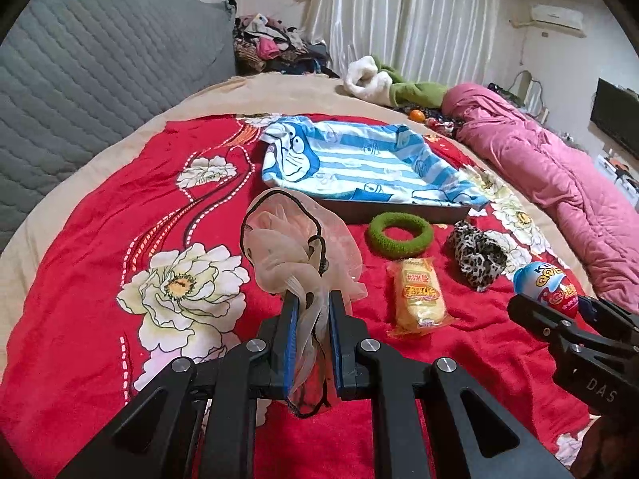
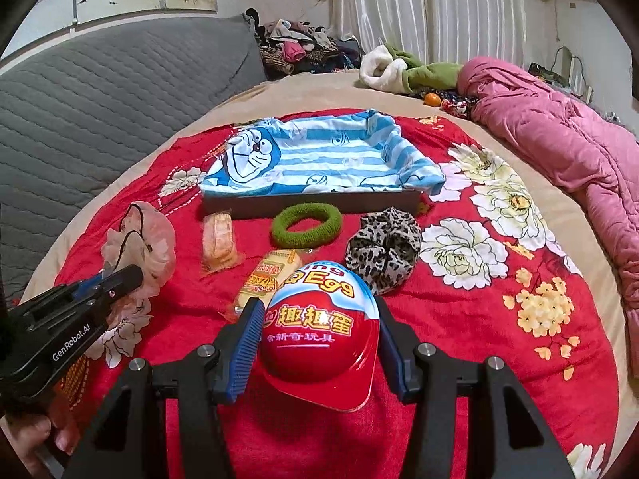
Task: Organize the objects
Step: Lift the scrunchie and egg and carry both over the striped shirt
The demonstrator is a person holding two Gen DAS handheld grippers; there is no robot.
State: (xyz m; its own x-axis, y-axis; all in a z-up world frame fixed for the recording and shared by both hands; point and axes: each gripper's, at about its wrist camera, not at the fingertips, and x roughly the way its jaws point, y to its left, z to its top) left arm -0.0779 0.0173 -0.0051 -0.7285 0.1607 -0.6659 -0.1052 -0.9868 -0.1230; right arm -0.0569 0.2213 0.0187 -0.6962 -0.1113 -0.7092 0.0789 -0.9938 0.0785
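The left tongs (image 1: 310, 311) were closed tightly on a sheer pale pouch (image 1: 297, 247) with a black drawstring, and the pouch stood up between the two blue pads, lifted above the red flowered blanket (image 1: 100, 239) on the bed. The right tongs (image 2: 315, 331) held a red and blue toy egg (image 2: 319, 335) across its wide body, so their pads stood partly apart with the egg pressed between them.

On the blanket, a shallow dark tray (image 2: 311, 203) lined with a blue striped cartoon cloth (image 2: 311, 155) lay behind the other things. Just in front of the tray was a green fuzzy hair ring (image 2: 306, 224), and to its right a leopard scrunchie (image 2: 383, 249). A yellow snack packet (image 2: 267, 275) lay near the egg, partly hidden behind it in the right wrist view. Another small wrapped snack (image 2: 217, 239) lay to the left of the green ring, close to the tray. A pink quilt (image 1: 559, 183) lay along the right side of the bed.
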